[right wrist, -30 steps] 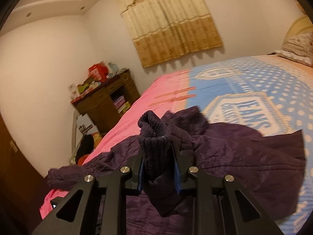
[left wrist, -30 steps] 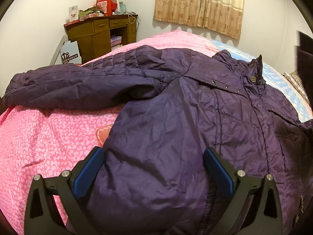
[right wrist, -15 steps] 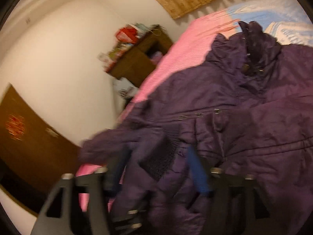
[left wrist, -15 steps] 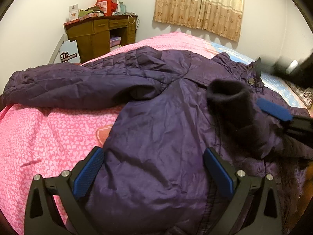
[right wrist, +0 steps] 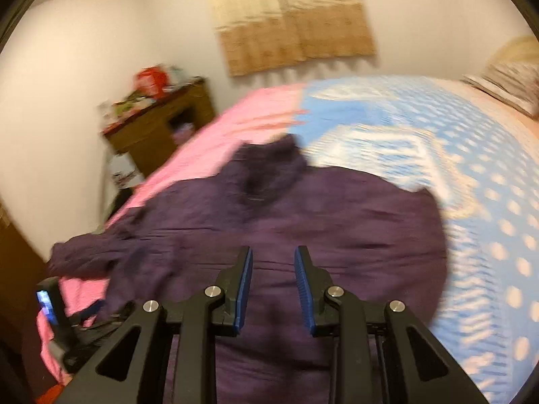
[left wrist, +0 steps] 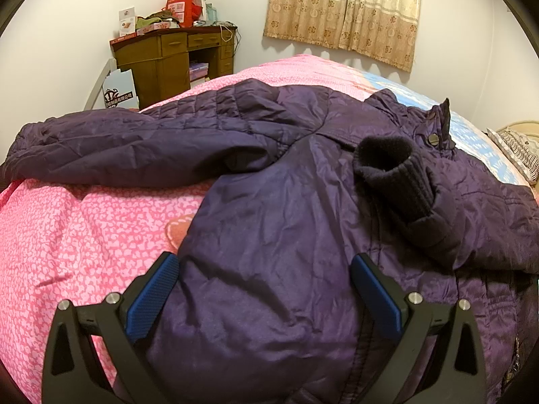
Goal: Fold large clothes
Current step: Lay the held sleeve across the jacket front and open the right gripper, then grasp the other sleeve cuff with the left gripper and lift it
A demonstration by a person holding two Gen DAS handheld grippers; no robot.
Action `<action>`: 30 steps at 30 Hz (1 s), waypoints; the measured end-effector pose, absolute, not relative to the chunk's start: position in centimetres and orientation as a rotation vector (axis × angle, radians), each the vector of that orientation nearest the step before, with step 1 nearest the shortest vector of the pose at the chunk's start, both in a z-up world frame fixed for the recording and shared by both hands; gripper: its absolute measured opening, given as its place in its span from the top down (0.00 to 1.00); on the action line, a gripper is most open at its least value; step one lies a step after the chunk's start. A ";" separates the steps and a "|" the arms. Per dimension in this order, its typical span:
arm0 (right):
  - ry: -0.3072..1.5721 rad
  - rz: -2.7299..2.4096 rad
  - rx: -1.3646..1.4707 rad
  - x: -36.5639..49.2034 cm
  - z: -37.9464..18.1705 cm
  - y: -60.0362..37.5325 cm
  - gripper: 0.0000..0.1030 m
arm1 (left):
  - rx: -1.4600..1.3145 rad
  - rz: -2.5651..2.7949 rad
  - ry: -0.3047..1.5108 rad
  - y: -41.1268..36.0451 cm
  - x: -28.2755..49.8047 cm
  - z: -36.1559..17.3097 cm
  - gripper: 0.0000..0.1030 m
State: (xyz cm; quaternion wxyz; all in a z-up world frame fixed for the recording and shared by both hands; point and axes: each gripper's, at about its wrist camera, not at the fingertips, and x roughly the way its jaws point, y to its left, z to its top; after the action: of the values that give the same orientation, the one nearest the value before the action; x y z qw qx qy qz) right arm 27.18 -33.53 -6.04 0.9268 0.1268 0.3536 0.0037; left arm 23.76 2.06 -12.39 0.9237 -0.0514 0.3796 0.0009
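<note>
- Across the frame's centre, a purple quilted jacket lies spread on the bed, one knit-cuffed sleeve folded over its chest.
- Pink and blue bedding; curtain upper right.
- Left tongs spread wide, released; right tongs have just narrowed, gripping nothing.

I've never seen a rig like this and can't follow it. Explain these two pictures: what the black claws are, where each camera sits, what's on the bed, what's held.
There is no robot: a person holds a two-finger claw in each hand, with a camera on each looking along its blue-padded fingers. The sharp picture is from the left claw, open wide over a purple jacket spread on a pink and blue bedspread. One sleeve is folded across its front. The blurred picture is from the right claw: its jaws have just been closing, nothing between them. Neither holds anything.
</note>
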 end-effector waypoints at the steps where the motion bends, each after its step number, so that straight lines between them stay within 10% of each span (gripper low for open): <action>1: 0.744 -0.051 0.264 27.2 -7.0 -34.9 0.74 | -0.105 0.002 0.779 2.1 23.7 -12.4 0.00; 7: 0.783 -0.036 0.464 27.0 -15.2 -38.8 0.74 | -0.095 0.009 0.785 2.0 23.7 -12.4 0.00; 23: 0.568 -0.137 0.280 23.6 -4.4 -39.5 0.74 | -0.064 -0.084 0.690 -0.6 26.4 -3.5 0.00; 30: 0.720 -0.194 0.283 30.8 -9.3 -41.7 0.74 | -0.031 0.074 0.829 -2.3 31.5 -8.7 0.00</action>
State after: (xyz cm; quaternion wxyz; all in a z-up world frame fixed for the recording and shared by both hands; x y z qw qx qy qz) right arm 30.85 -41.71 -9.26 0.9216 0.1378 0.3503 -0.0943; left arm 31.54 -2.34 -8.67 0.9145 -0.0149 0.4028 0.0360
